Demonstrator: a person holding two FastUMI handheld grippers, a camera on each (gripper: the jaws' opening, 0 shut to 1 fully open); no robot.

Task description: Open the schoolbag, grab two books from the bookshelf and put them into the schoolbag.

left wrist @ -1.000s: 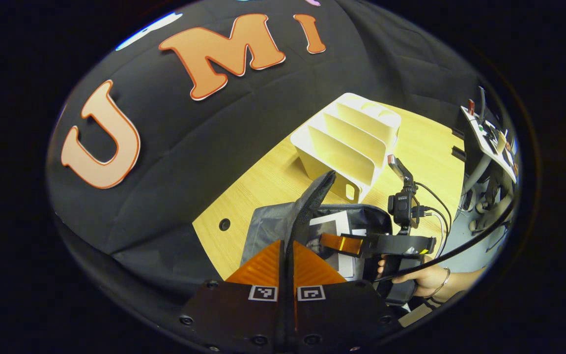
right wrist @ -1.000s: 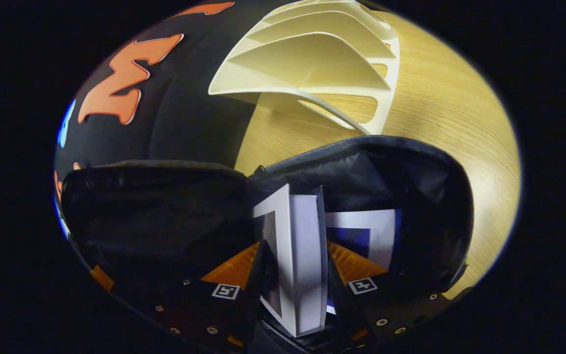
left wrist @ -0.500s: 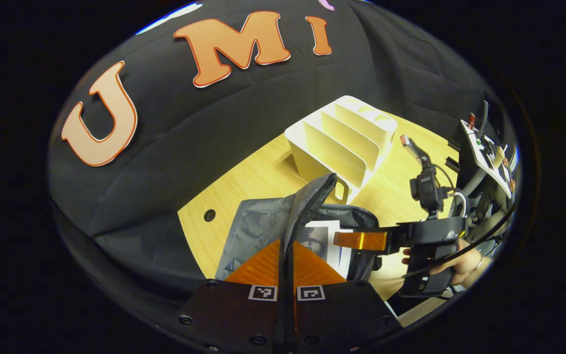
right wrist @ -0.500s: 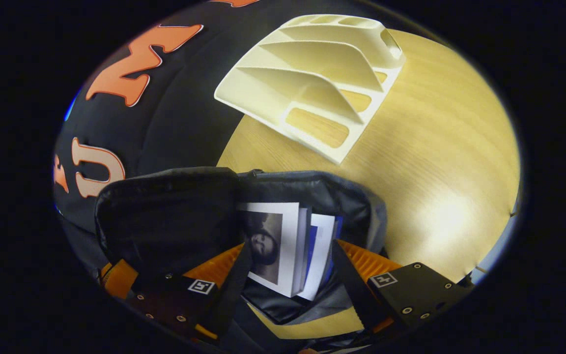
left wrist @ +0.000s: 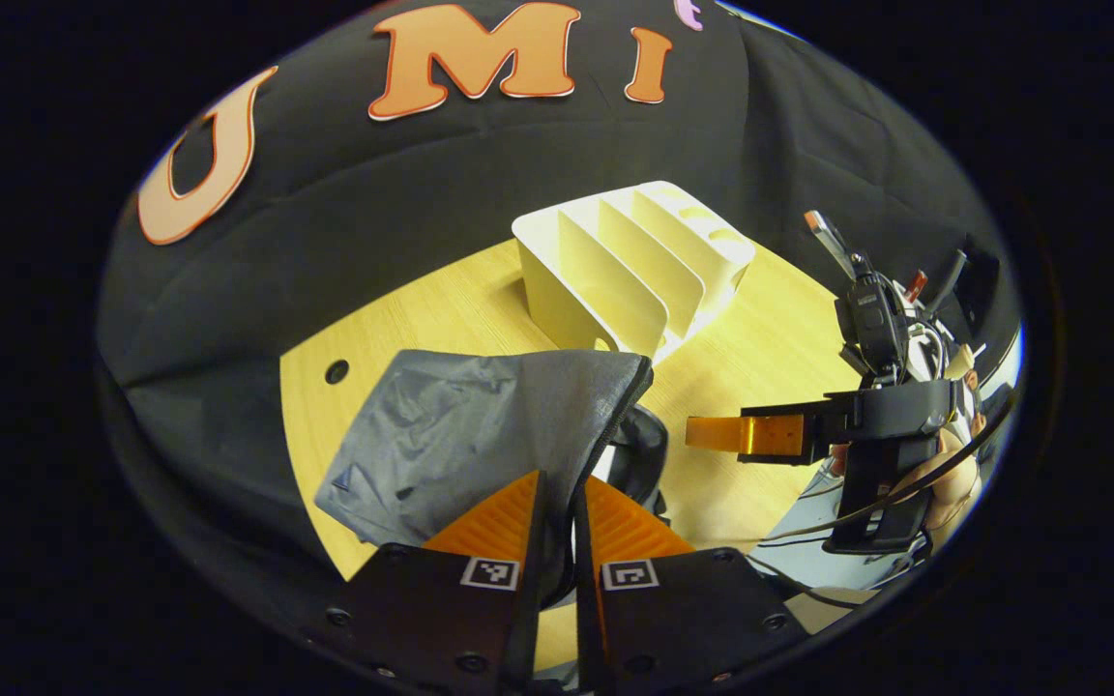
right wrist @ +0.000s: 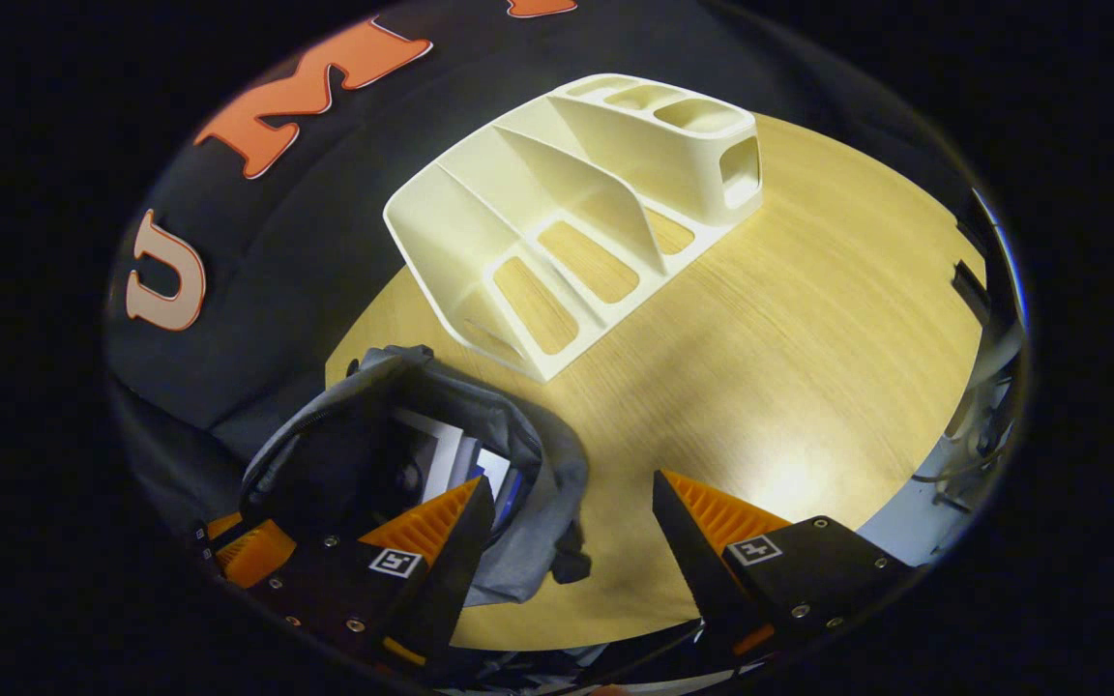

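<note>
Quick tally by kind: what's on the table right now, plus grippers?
Schoolbag: 1
Books inside it, edges showing: 2
Bookshelf, slots empty: 1
Grippers: 2, left gripper pinching the bag flap, right gripper open
Total: 6

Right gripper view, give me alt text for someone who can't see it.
An open hand-held gripper with orange fingers hangs over a wooden table, beside a grey schoolbag whose open mouth shows books inside. Beyond it stands a cream bookshelf with bare slots, against the black cloth wall.
</note>
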